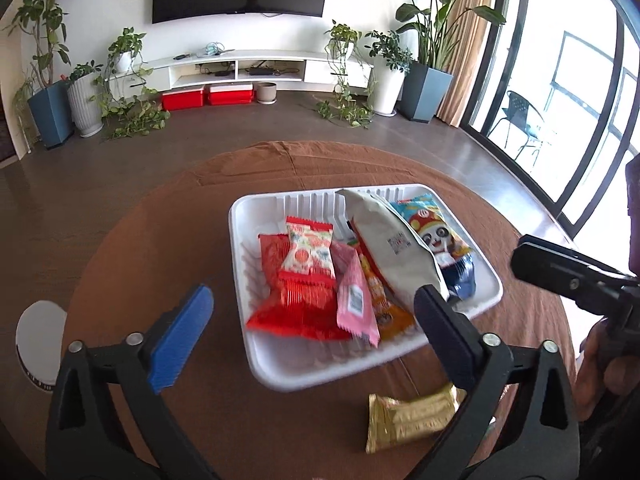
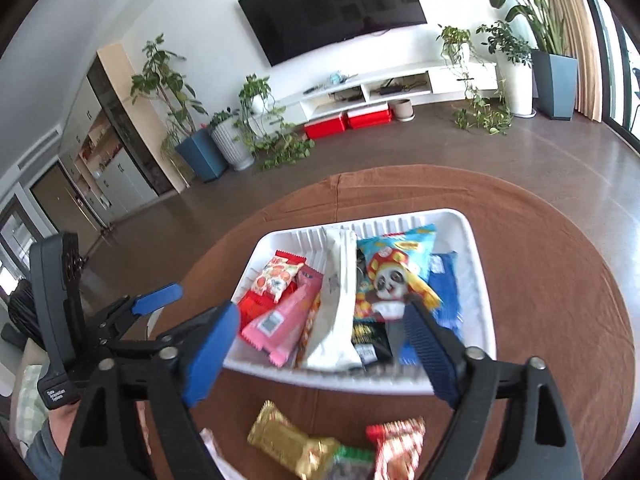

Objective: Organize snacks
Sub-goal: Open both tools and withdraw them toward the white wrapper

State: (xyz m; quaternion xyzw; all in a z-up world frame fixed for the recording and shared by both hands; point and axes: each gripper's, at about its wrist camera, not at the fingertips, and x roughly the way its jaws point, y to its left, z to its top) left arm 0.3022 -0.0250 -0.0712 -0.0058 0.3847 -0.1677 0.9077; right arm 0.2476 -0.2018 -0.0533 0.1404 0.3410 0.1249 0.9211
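Here the white pouch (image 1: 394, 246) lies lengthwise in the tray (image 1: 256, 364), leaning against its far wall.

white tray (image 1: 486, 304) glossy plastic; tablecloth (image 1: 160, 232) matt cloth; gold packet (image 1: 412, 416) probably foil.

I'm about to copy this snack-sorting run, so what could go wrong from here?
1. The tray is already crowded; the tall white bag leans across other packets, so another snack may slide off or tip it.
2. The gold packet and red packet on the table lie close together, with a green one between them; the open right gripper might catch two.
3. The left gripper, also open, hovers nearby, so they could collide.
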